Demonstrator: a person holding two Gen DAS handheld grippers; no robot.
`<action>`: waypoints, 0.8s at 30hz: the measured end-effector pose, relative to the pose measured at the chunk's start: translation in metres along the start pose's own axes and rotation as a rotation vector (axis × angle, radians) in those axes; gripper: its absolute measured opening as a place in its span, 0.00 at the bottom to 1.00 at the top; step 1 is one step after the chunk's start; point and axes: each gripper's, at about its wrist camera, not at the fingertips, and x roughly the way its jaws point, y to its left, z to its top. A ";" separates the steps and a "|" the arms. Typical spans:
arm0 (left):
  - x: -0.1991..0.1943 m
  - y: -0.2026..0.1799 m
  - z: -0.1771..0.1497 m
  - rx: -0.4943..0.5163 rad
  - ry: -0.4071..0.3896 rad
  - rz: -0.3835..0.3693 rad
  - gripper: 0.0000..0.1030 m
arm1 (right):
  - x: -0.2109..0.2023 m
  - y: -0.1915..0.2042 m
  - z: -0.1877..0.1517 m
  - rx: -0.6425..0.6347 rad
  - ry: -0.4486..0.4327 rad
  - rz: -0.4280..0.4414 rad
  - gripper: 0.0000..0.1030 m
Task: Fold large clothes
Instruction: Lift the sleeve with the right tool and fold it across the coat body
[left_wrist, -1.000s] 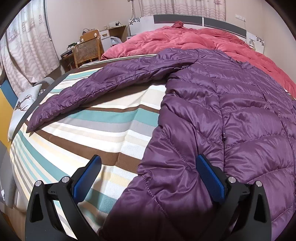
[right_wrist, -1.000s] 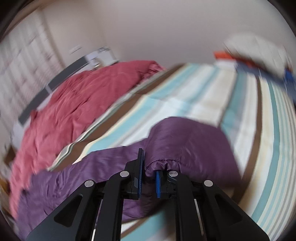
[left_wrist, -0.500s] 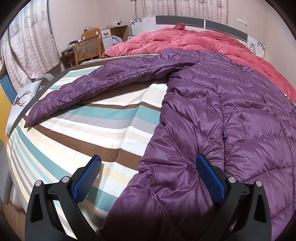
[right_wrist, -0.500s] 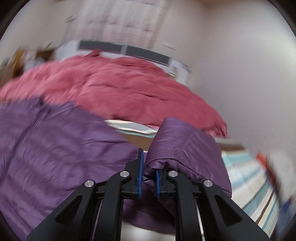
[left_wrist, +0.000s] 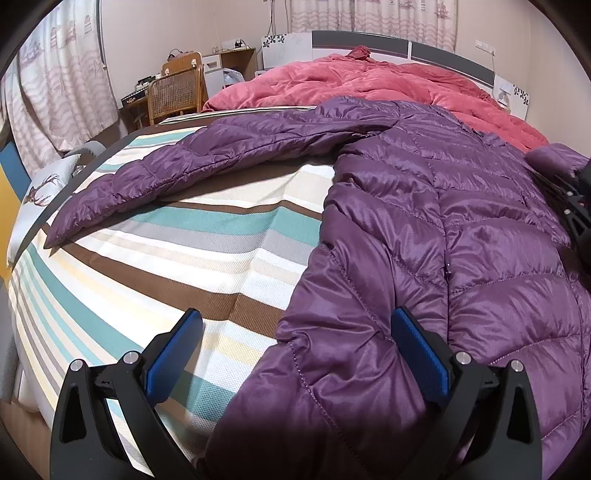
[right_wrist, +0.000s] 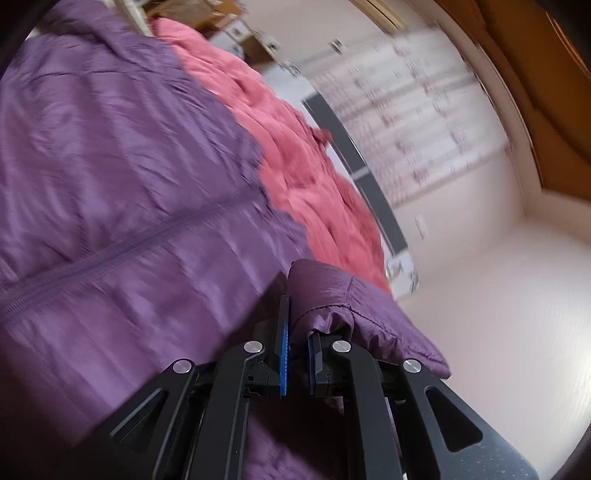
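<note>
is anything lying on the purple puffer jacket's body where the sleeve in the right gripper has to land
Nothing visible does. The purple quilted jacket body lies bare; the right gripper holds the sleeve cuff above it, and the red comforter lies beyond it.

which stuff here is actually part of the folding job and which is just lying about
Part of the job:
- purple puffer jacket
- its right sleeve cuff, clamped in the right gripper
- its other sleeve, spread on the bed
- left gripper, open at the hem

Just lying about:
- red duvet
- striped bedsheet
- wicker chair
- deer-print pillow
</note>
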 end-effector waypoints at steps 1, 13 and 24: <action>0.000 0.000 0.000 -0.001 0.000 -0.001 0.98 | -0.003 0.004 0.005 -0.020 -0.019 0.006 0.07; 0.003 0.004 0.000 -0.017 0.008 -0.020 0.98 | -0.033 0.069 0.018 -0.545 -0.138 -0.052 0.08; 0.005 0.006 -0.001 -0.030 0.017 -0.034 0.98 | -0.036 0.071 0.021 -0.601 -0.078 -0.049 0.08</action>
